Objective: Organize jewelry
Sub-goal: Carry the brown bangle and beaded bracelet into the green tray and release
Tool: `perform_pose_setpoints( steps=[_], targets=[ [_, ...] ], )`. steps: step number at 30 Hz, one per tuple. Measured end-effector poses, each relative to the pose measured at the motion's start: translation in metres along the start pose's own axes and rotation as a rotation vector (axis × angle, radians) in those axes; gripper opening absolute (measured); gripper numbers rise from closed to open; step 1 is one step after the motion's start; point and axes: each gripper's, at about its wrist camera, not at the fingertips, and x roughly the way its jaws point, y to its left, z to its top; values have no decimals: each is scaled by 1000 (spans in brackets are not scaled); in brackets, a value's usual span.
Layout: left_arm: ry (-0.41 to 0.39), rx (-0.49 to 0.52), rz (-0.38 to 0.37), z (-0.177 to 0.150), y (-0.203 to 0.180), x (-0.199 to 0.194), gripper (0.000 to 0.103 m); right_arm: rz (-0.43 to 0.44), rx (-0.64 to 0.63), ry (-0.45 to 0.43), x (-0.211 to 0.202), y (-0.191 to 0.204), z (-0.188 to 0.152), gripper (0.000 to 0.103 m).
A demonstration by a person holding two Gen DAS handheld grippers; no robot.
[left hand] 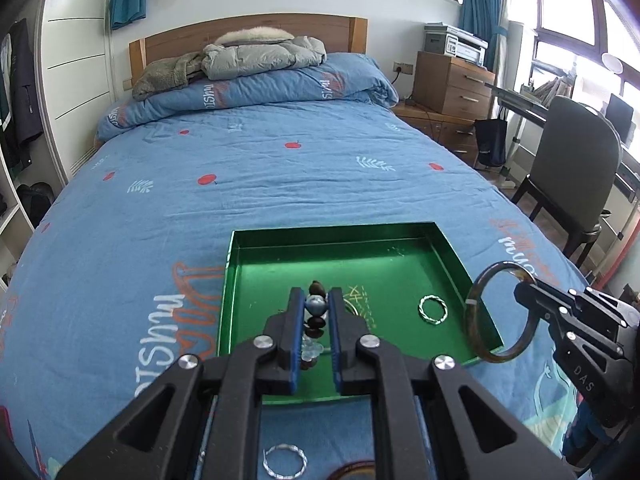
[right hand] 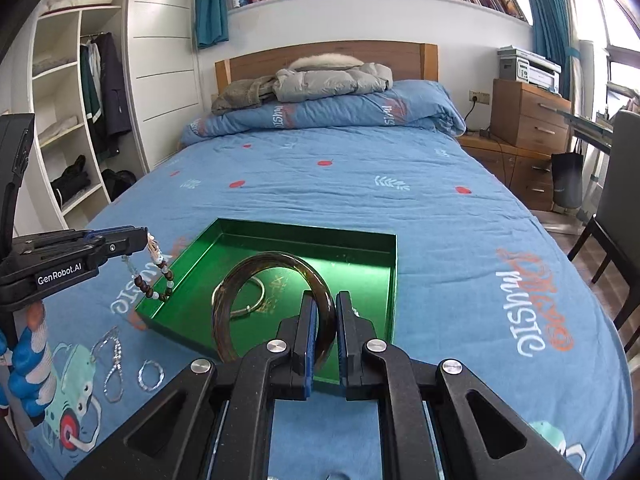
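Note:
A green tray (left hand: pixel 448 254) (right hand: pixel 384 272) lies on the blue bed. My left gripper (left hand: pixel 316 304) (right hand: pixel 146 240) is shut on a beaded bracelet (left hand: pixel 315 308) (right hand: pixel 160 276) and holds it over the tray's left part, beads hanging down. My right gripper (right hand: pixel 325 312) (left hand: pixel 520 286) is shut on a brown bangle (right hand: pixel 256 276) (left hand: pixel 480 312), held upright above the tray's right edge. A twisted silver ring bracelet (left hand: pixel 433 310) (right hand: pixel 240 296) lies inside the tray.
On the bedspread before the tray lie a silver twisted ring (left hand: pixel 285 462) (right hand: pixel 151 375), a silver chain (right hand: pixel 113 364) and another brown bangle (left hand: pixel 352 472). A chair (left hand: pixel 576 176) and desk stand right of the bed; shelves (right hand: pixel 68 120) at left.

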Motion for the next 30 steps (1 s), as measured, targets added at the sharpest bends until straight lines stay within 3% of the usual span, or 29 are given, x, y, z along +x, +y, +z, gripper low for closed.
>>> perform_pose_setpoints(
  steps=[8, 14, 21, 25, 27, 28, 30],
  targets=[
    [102, -19, 3, 35, -2, 90, 11, -42, 40, 104, 97, -20, 32, 9],
    [169, -20, 57, 41, 0, 139, 11, -73, 58, 267, 159, -30, 27, 9],
    [247, -78, 98, 23, 24, 168, 11, -75, 29, 361, 182, -30, 17, 9],
    [309, -132, 67, 12, 30, 176, 12, -79, 32, 380, 185, -29, 16, 10],
    [303, -104, 89, 9, 27, 174, 15, -76, 31, 390, 185, -28, 17, 19],
    [302, -99, 94, 9, 26, 174, 18, -75, 28, 393, 185, -28, 17, 32],
    [297, -113, 81, 9, 25, 168, 25, -67, 34, 377, 180, -28, 17, 39]
  ],
)
